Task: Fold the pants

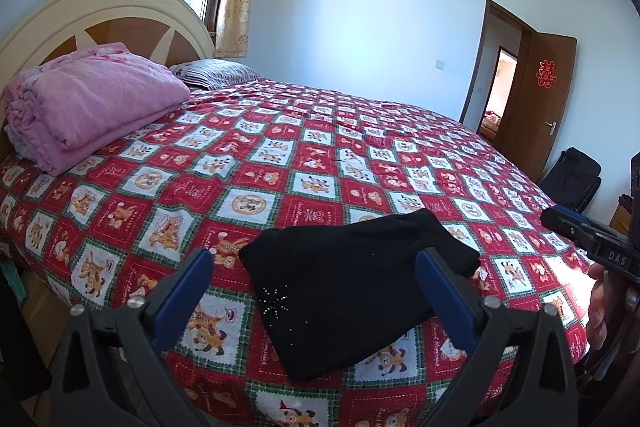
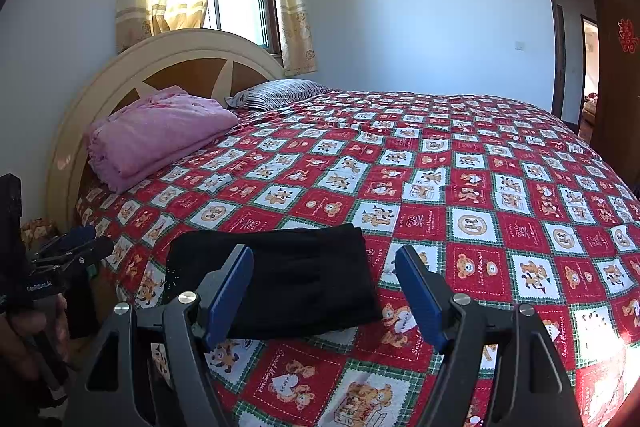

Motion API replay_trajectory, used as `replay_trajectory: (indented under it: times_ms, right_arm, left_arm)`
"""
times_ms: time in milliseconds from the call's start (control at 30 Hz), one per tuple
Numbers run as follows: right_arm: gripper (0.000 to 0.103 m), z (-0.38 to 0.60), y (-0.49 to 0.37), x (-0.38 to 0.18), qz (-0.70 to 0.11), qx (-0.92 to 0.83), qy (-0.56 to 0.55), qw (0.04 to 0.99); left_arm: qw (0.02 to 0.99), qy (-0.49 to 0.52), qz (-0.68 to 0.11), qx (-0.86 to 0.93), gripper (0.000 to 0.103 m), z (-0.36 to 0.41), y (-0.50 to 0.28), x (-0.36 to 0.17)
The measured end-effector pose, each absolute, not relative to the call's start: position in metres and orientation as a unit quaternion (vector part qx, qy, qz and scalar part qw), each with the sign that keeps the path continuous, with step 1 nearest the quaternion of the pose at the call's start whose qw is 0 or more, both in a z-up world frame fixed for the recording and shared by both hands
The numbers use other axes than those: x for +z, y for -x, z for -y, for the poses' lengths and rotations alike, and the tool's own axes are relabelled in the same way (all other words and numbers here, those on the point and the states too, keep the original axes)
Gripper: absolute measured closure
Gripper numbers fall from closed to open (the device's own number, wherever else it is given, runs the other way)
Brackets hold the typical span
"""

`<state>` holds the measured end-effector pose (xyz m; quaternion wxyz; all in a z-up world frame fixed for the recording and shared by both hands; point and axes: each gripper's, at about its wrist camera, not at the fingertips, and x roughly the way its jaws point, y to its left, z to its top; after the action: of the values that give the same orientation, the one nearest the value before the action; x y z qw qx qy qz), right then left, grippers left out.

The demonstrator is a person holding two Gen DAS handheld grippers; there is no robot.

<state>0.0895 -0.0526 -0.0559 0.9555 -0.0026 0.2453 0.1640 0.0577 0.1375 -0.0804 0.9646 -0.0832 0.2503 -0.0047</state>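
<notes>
Black pants [image 1: 352,291]: soft matte knit, folded into a compact, roughly rectangular bundle with layered edges. A small starburst of shiny studs shows on the near panel. They lie flat on the bed [image 1: 280,163] near its front edge, on a quilted cotton cover of red and white squares with green borders and cartoon bear prints.

Left claw [image 1: 314,273]: blue flat pads on black angular plastic arms, jaws spread wide, nothing between them; it hovers over the near edge of the pants.

Right claw [image 2: 324,269]: same build, jaws wide apart, empty, poised in front of the folded bundle.

Pink blanket [image 1: 92,99]: plush, folded thick, by the arched cream-and-wood headboard [image 1: 100,15]. Striped pillow [image 1: 216,71] beside it.
</notes>
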Motion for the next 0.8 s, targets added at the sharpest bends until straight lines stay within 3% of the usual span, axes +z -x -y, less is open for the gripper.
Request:
replay_trajectory:
  times_ms: [800]
  right_arm:
    - [0.028,0.043,-0.088,-0.058,-0.245,0.159,0.017,0.956]
  left_arm:
    - [0.966,0.051,-0.255,0.015,0.0,-0.131,-0.059,-0.078]
